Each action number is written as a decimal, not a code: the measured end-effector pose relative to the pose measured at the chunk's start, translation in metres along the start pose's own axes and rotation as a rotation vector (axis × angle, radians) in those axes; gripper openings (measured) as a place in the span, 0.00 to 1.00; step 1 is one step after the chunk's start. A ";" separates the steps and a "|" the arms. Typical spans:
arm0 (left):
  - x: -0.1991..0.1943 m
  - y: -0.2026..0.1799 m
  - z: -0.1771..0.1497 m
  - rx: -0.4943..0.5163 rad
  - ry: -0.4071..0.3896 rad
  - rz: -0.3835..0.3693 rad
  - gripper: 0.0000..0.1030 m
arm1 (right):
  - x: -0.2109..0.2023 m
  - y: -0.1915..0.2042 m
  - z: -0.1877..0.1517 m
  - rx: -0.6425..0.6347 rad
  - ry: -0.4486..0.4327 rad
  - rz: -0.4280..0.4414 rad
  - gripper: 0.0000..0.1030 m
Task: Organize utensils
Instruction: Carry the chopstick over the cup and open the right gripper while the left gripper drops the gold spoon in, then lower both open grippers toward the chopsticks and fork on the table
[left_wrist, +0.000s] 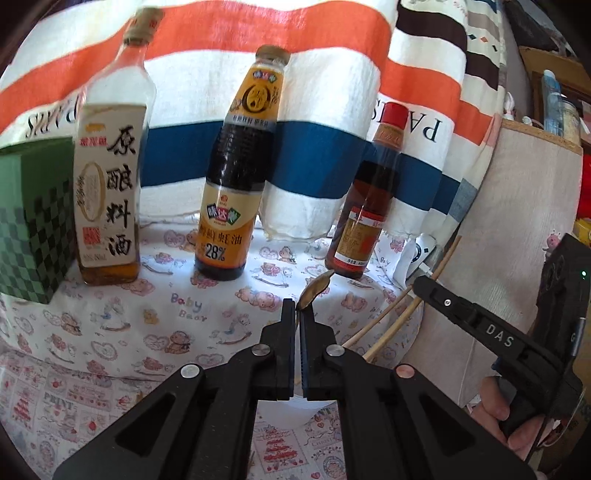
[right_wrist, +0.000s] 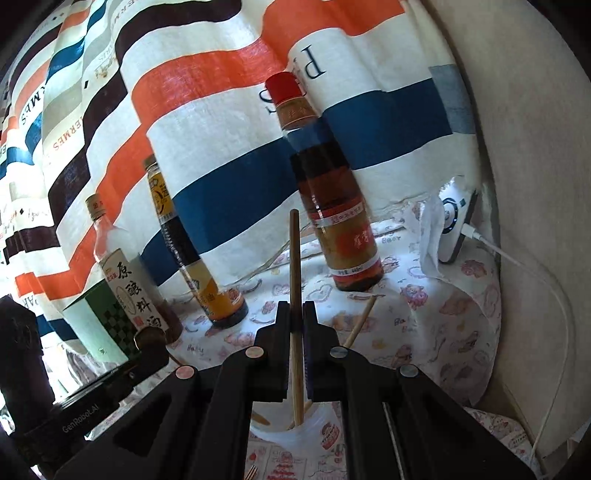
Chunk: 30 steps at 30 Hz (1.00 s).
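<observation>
My left gripper (left_wrist: 299, 312) is shut on a thin brass-coloured spoon (left_wrist: 317, 290) whose end sticks up past the fingertips. A white cup (left_wrist: 291, 413) sits right under the jaws. In the right wrist view, my right gripper (right_wrist: 295, 310) is shut on a wooden chopstick (right_wrist: 294, 251). It stands nearly upright, and its lower end reaches into the white cup (right_wrist: 314, 424). A second chopstick (right_wrist: 360, 321) slants just right of the fingers. In the left wrist view, the right gripper's black finger (left_wrist: 461, 314) is close on the right, with the chopsticks (left_wrist: 402, 310) beside it.
Three bottles stand at the back of the printed tablecloth (left_wrist: 155, 325): a cooking-wine bottle (left_wrist: 107, 184), a dark sauce bottle (left_wrist: 236, 177) and a red-capped bottle (left_wrist: 365, 206). A green checked box (left_wrist: 33, 221) is at the left, and a white charger with a cable (right_wrist: 454, 225) at the right.
</observation>
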<state>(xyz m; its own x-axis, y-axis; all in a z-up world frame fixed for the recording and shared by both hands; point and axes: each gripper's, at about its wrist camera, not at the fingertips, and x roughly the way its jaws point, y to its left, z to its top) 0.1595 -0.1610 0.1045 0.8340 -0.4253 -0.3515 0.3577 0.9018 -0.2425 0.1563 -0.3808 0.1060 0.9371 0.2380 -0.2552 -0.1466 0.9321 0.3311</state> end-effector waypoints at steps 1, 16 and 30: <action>-0.007 -0.002 0.002 0.027 -0.017 0.020 0.02 | 0.002 0.002 0.000 -0.001 0.025 0.018 0.07; -0.060 0.009 0.010 0.119 -0.071 0.149 0.42 | 0.003 0.022 -0.003 -0.047 0.093 0.035 0.27; -0.168 0.052 -0.026 0.093 -0.214 0.371 0.93 | -0.093 0.092 0.003 -0.121 -0.055 0.111 0.38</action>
<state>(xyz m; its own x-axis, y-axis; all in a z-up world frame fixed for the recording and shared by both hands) 0.0265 -0.0444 0.1273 0.9778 -0.0546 -0.2021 0.0455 0.9977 -0.0494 0.0570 -0.3181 0.1630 0.9283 0.3296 -0.1721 -0.2846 0.9277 0.2415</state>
